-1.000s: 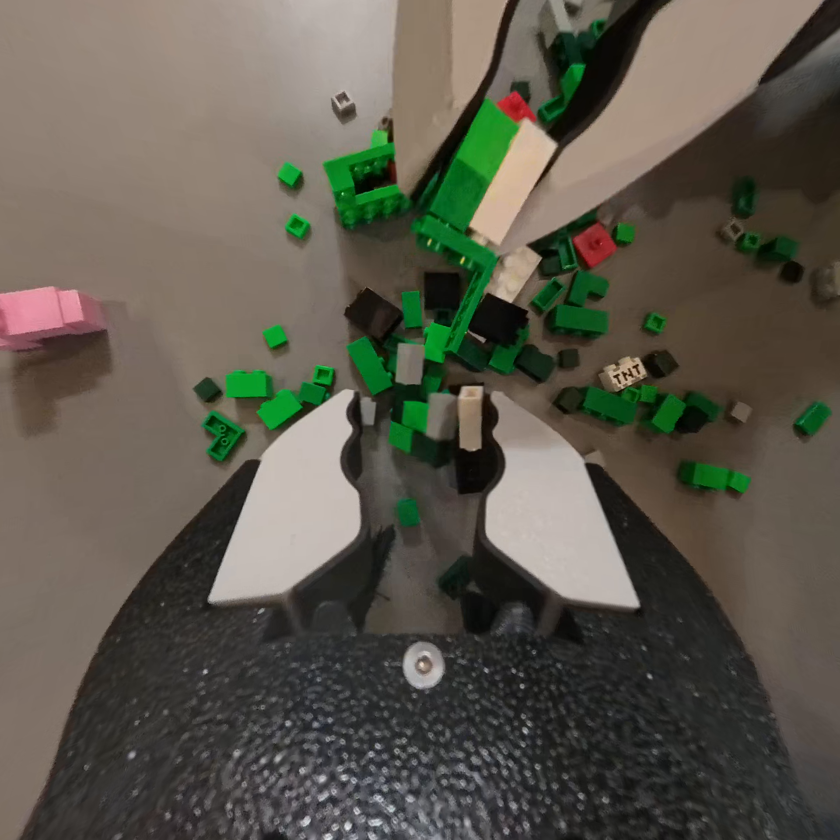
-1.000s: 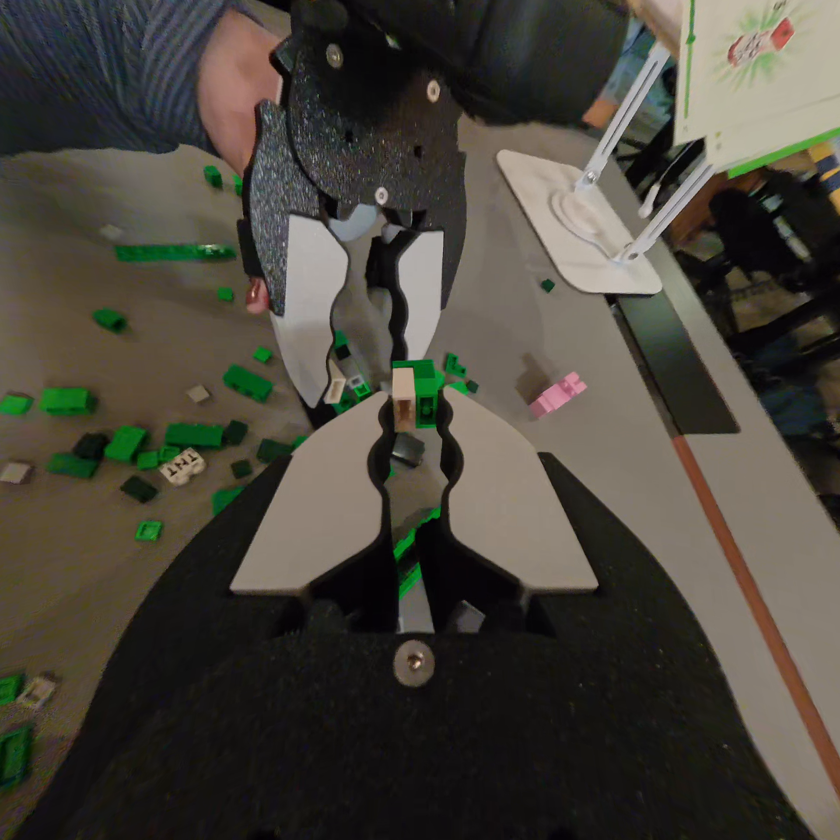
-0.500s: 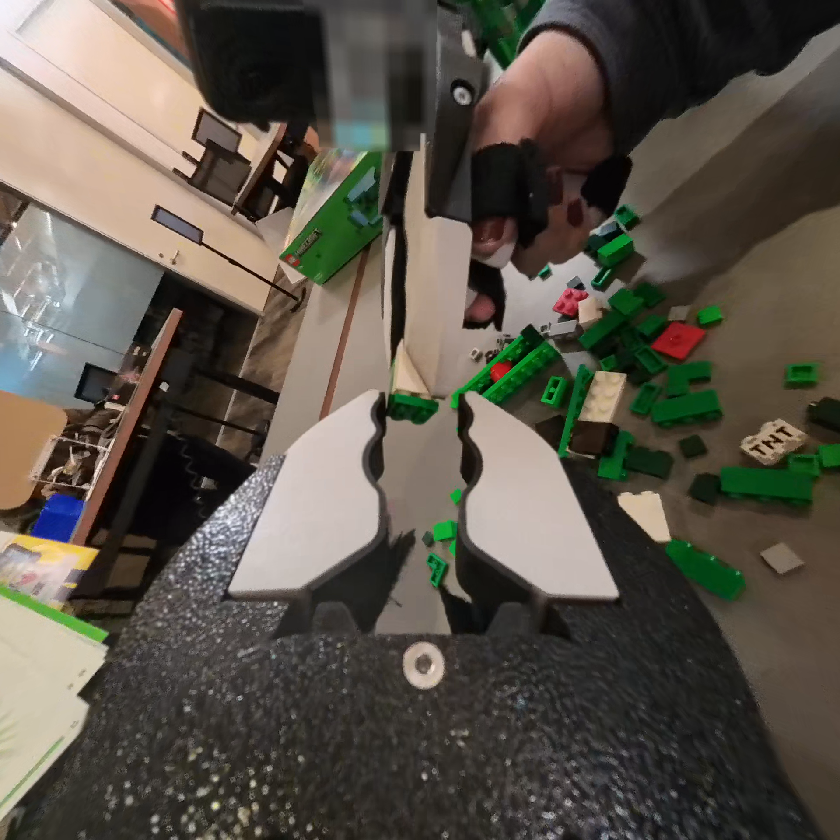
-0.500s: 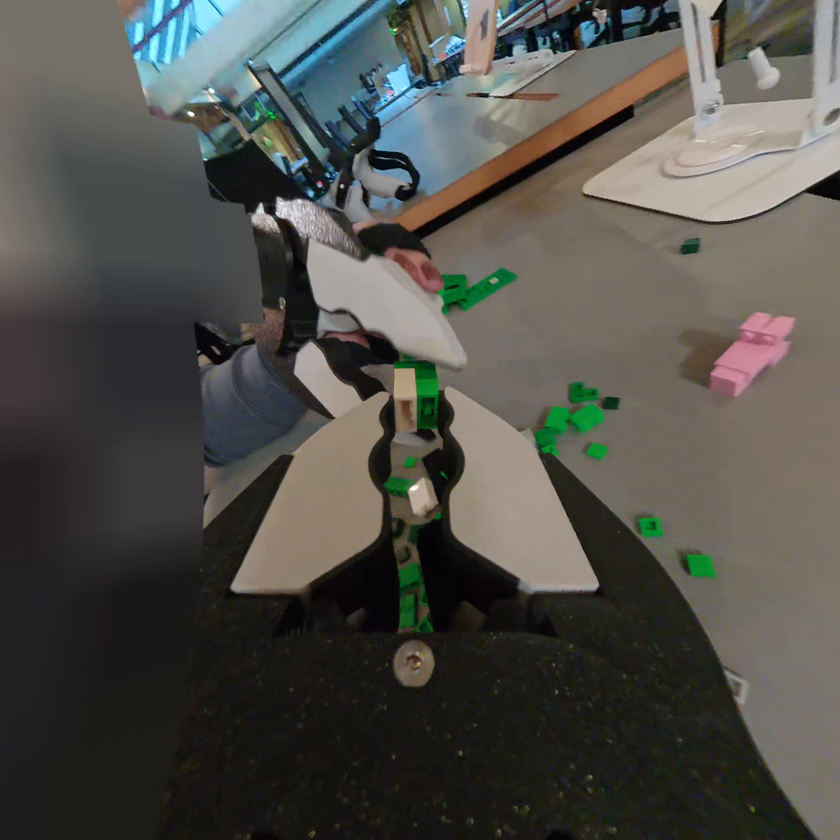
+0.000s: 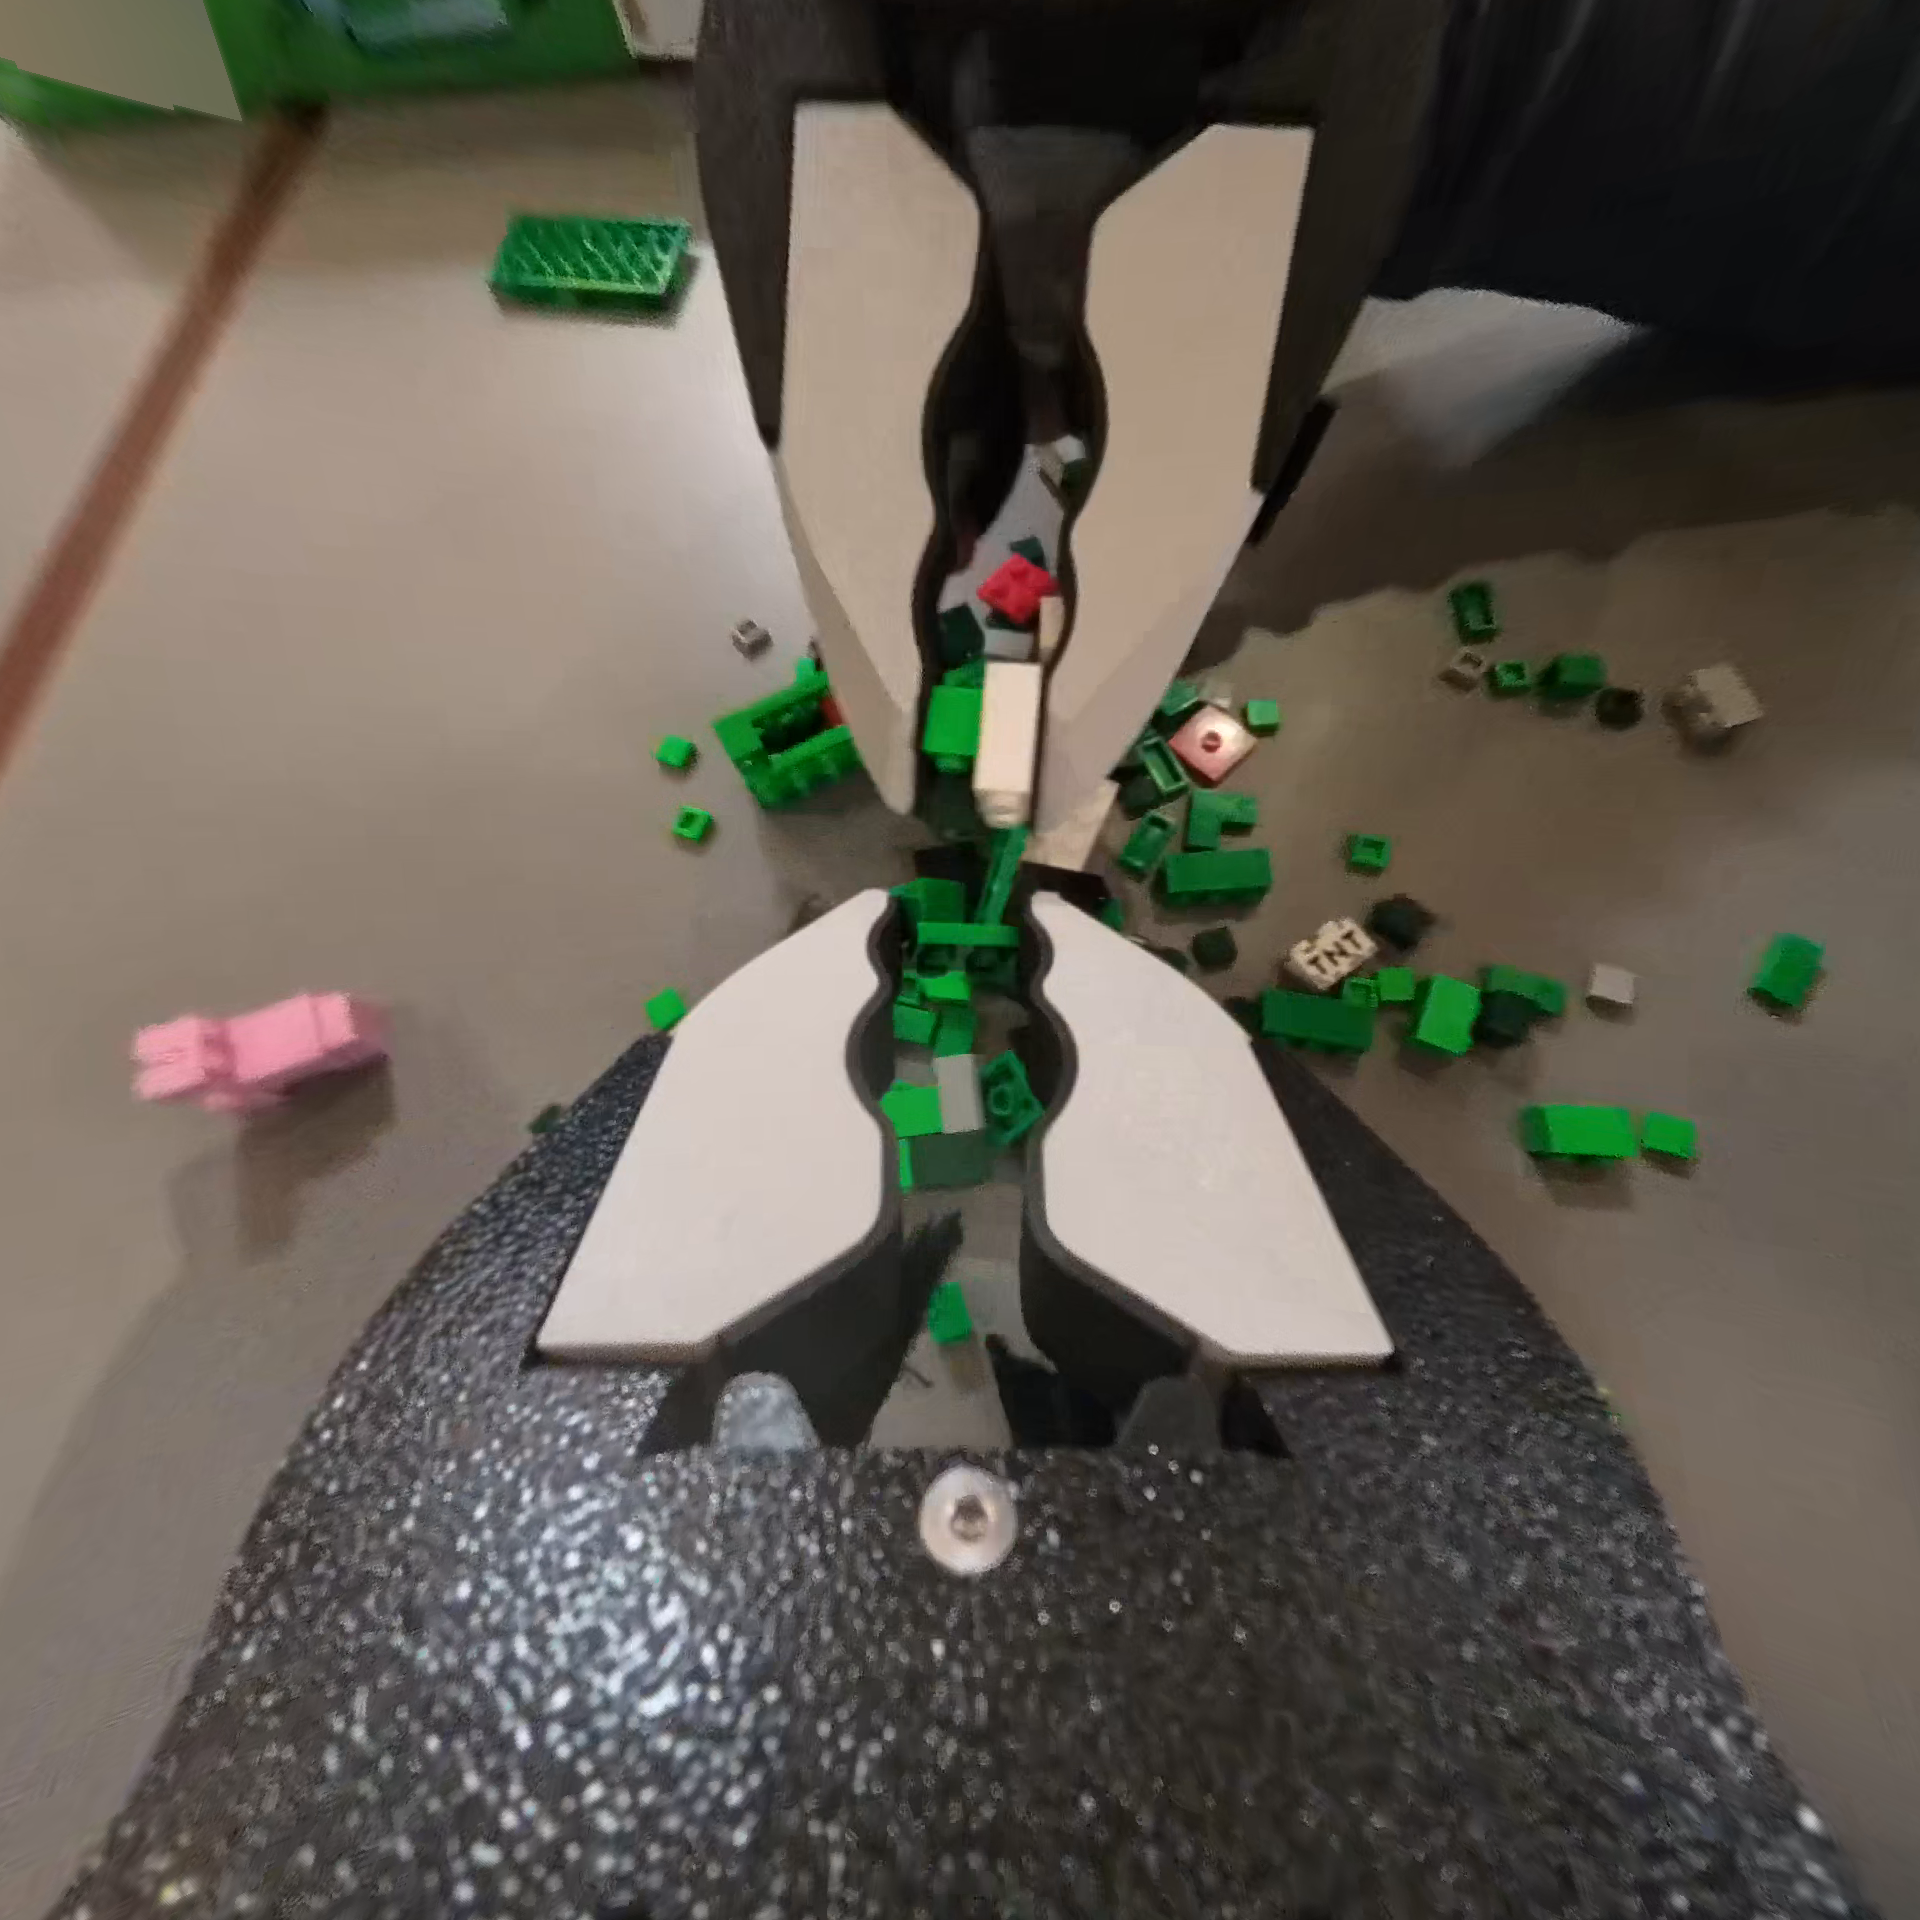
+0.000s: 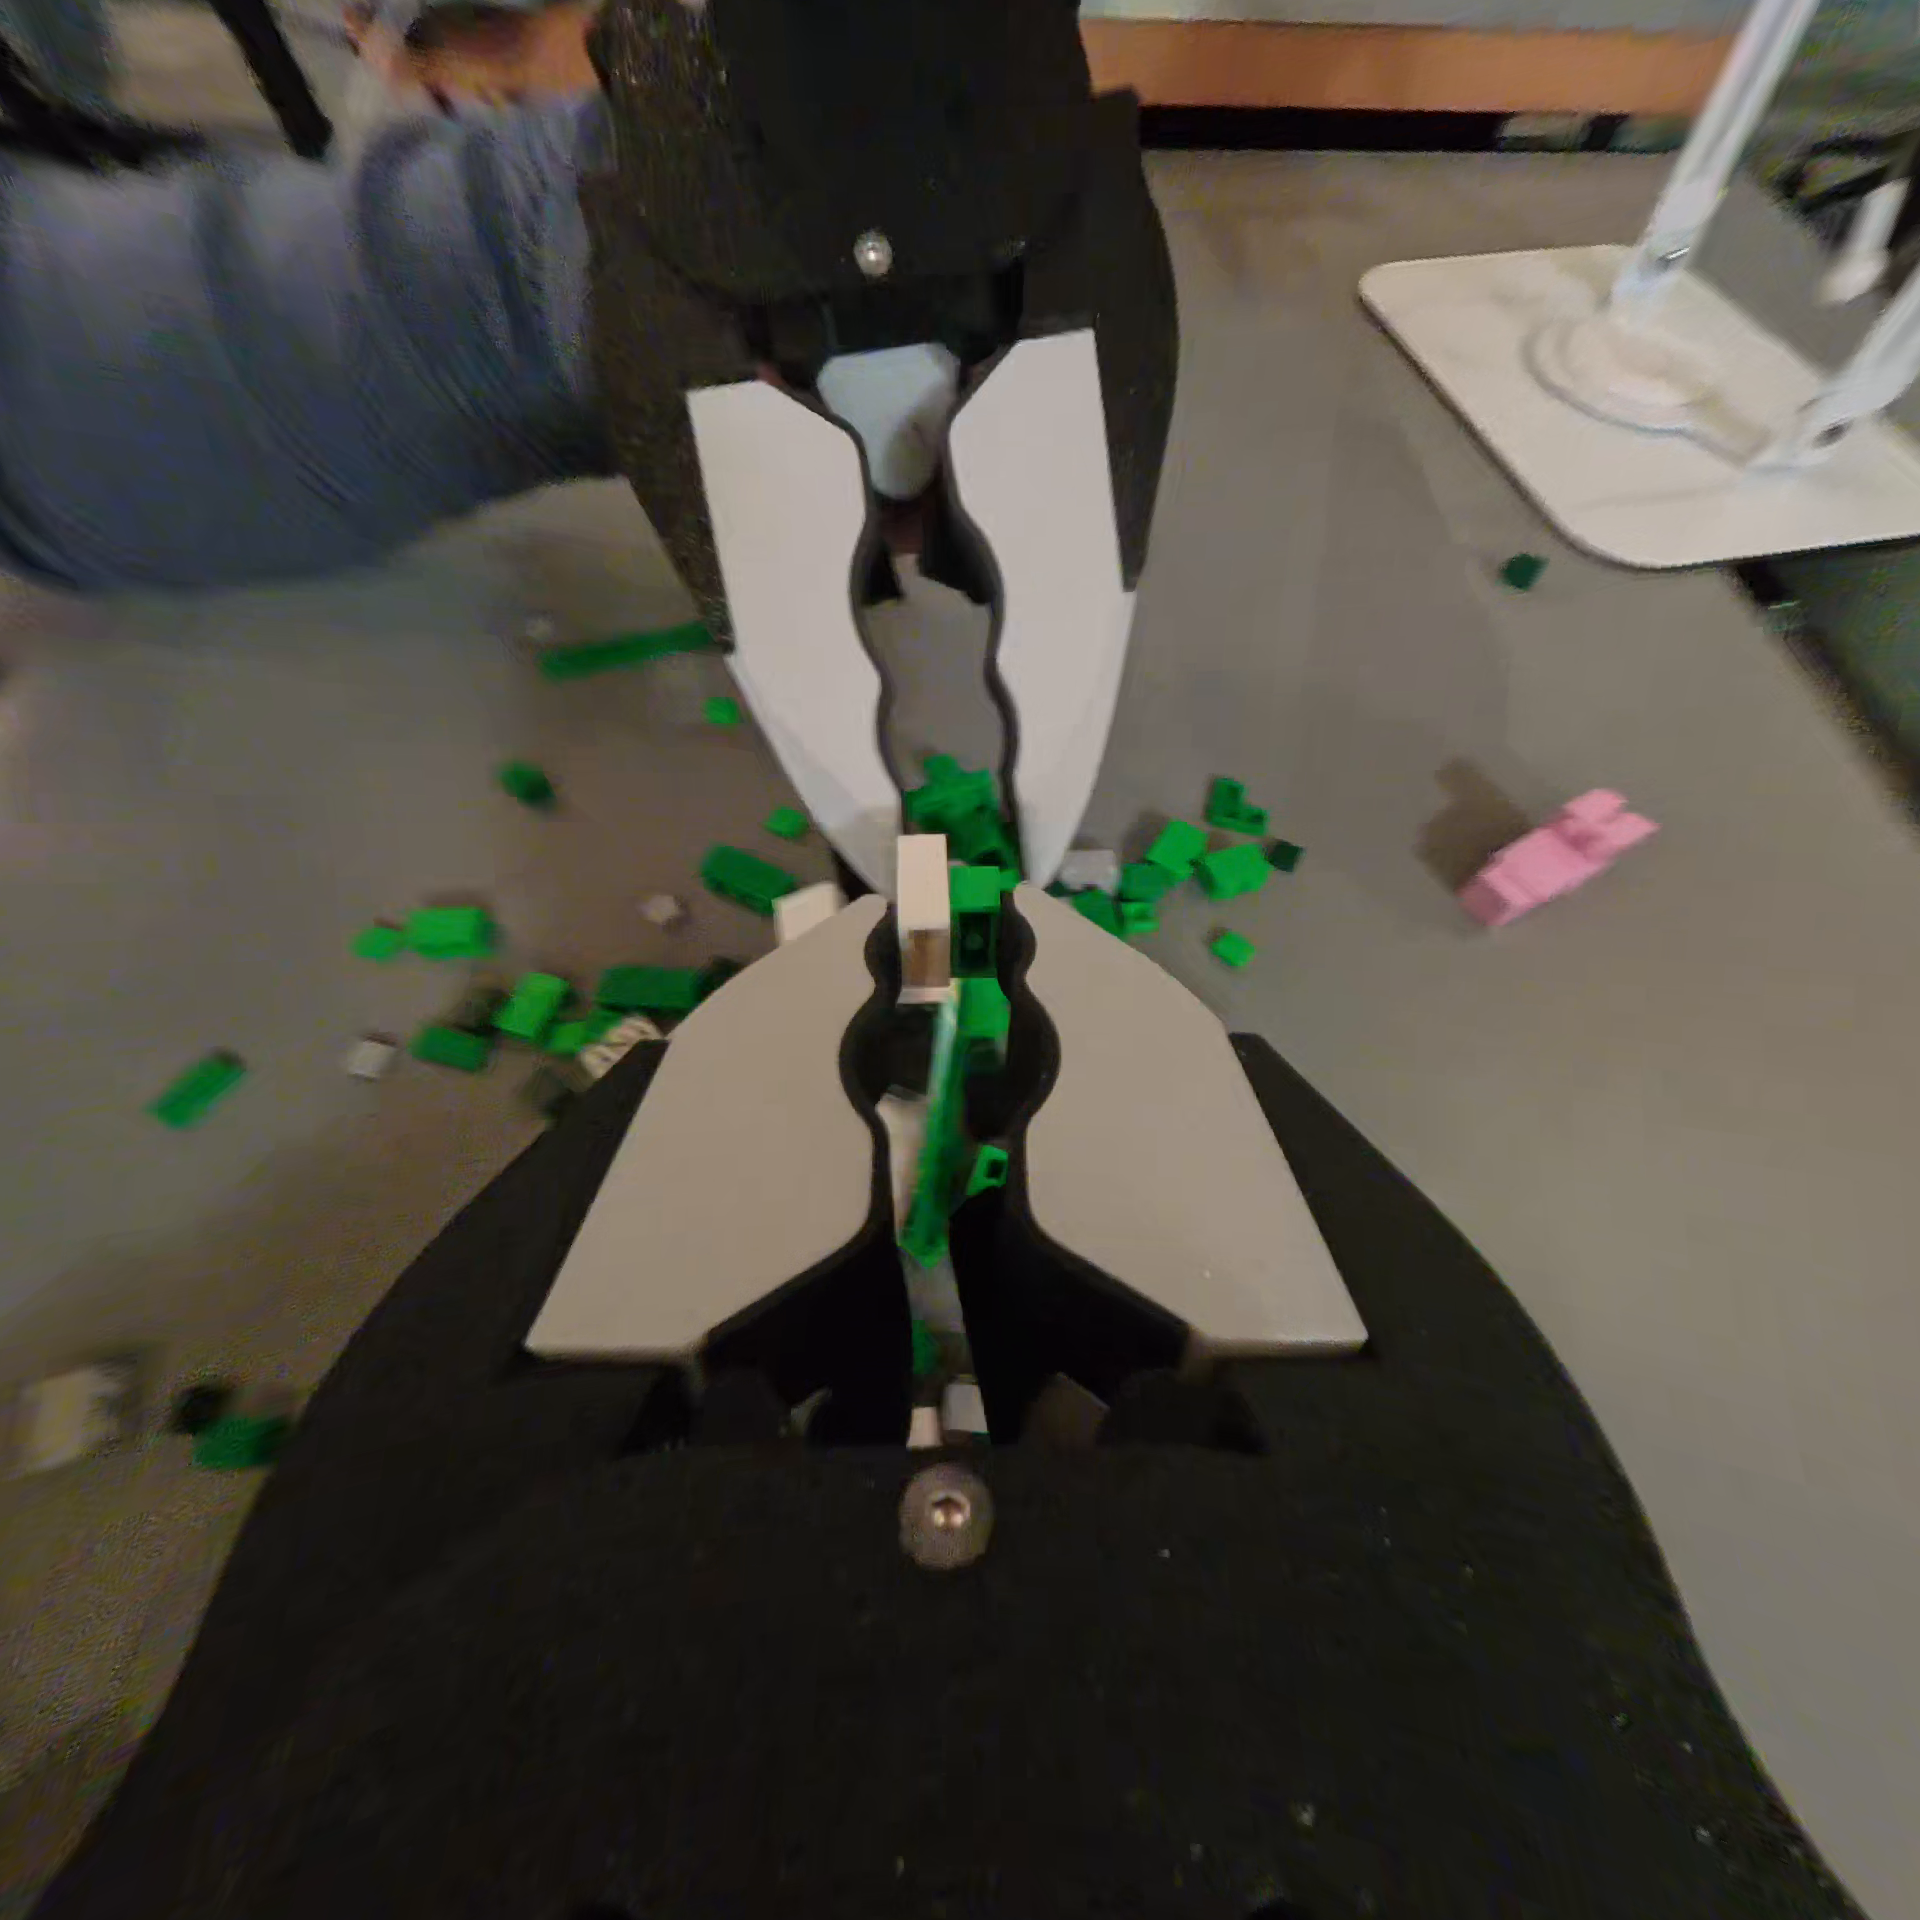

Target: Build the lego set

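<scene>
My right gripper (image 6: 951,904) is shut on a small build: a white brick (image 6: 923,894) beside a green brick (image 6: 977,894), with a thin green piece (image 6: 940,1143) running back between the jaws. In the left wrist view the right gripper (image 5: 992,810) comes down from the top with the white brick (image 5: 1008,738) and green brick (image 5: 951,722) at its tips. My left gripper (image 5: 961,904) faces it tip to tip, jaws a narrow gap apart and empty. It also shows in the right wrist view (image 6: 956,862). Loose green bricks (image 5: 1216,873) lie below on the grey table (image 5: 416,623).
A pink pig figure (image 5: 260,1044) stands apart to the left; it also shows in the right wrist view (image 6: 1558,852). A green studded plate (image 5: 592,260) lies far back. A green frame build (image 5: 790,743) and a printed block (image 5: 1333,951) lie in the pile. A white stand base (image 6: 1621,416) is far right. A sleeve (image 6: 260,343) is upper left. The left tips stand about 8 cm off the printed block (image 5: 1333,951).
The left gripper has swung from a tilted view of the room back down over the pile, facing the right gripper. Its jaws are narrower than a second ago. The right gripper still holds the build.
</scene>
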A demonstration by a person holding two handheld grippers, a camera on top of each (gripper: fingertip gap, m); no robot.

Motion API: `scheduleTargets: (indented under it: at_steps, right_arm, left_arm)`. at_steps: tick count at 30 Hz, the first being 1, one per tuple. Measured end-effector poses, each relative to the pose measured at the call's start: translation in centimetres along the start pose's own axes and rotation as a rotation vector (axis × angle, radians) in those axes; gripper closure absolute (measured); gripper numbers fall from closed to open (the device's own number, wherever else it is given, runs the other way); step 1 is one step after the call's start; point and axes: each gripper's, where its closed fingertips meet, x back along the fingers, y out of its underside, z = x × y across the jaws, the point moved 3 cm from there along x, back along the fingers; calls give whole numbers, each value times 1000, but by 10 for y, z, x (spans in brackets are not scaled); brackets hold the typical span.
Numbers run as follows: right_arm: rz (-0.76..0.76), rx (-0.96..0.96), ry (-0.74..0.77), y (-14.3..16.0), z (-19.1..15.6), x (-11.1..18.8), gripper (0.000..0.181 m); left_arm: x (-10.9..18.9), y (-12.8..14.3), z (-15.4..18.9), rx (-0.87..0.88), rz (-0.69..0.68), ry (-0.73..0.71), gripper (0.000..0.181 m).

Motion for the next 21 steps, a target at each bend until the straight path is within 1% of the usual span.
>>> scheduleTargets:
  at_steps: [3,5,6,11,14,15,16,17,21]
  right_arm:
    - [-29,169,105,0,3,-1,165]
    - [-35,262,158,-2,4,0,165]
    - [-32,307,189,-3,5,0,164]
    - [30,577,361,-20,4,4,164]
    - [83,708,425,-34,-4,5,164]
    - [89,741,434,-37,-7,4,164]
    - [88,775,444,-40,-10,2,164]
    - [81,811,460,-42,-12,1,164]
    - [52,925,533,-48,-16,-3,164]
  left_arm:
    - [-4,3,0,78,4,45,155]
    - [-4,4,-2,103,7,37,144]
    - [-3,1,-2,129,29,56,141]
    - [10,-23,2,318,284,235,142]
    - [15,-29,1,441,378,343,135]
    - [17,-32,2,467,412,379,136]
    - [21,-37,5,475,462,438,144]
    - [25,-41,7,476,504,485,160]
    - [32,-39,11,452,503,507,162]
